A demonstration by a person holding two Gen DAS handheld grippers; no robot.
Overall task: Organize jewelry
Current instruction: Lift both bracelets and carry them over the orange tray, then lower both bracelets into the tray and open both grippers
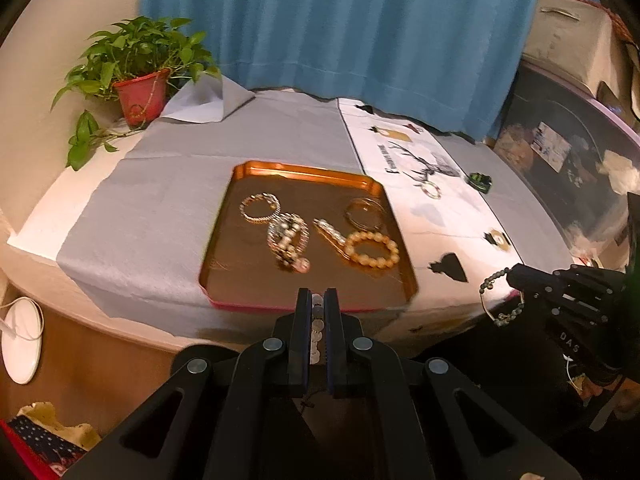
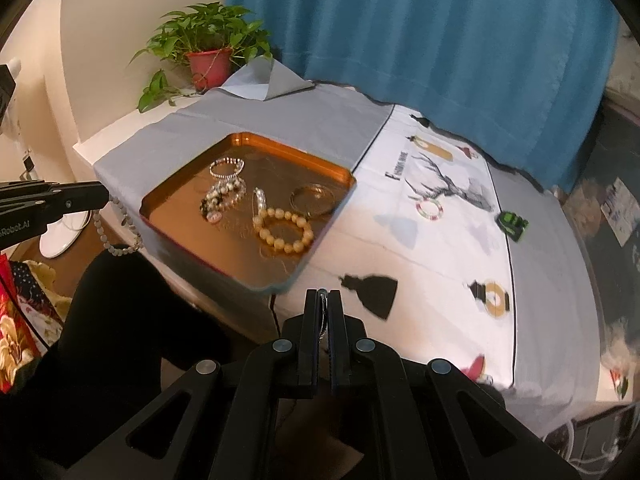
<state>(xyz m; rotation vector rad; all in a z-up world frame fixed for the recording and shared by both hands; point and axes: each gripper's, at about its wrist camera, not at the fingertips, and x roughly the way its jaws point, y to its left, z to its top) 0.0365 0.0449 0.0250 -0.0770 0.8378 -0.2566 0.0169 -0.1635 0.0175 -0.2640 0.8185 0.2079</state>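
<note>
both grippers carrying bead strands toward the copper tray, neither dropped yet.

left gripper (image 1: 318, 300) has its fingers pinched nearly closed on a pale bead strand (image 2: 116, 236) that hangs in a loop off the near table edge, just short of the tray (image 1: 294, 170); best to clear the near rim first, then let go over bare tray floor left of the jewelry already lying there, e.g. the amber bead bracelet (image 1: 372, 249), so nothing tangles. right gripper (image 2: 324, 298) has its fingers clamped tight on a dark green bead bracelet (image 1: 500, 296), over the printed cloth right of the tray; it needs to swing left over the rim. both point steeply down at the table, roughly side by side.
</note>
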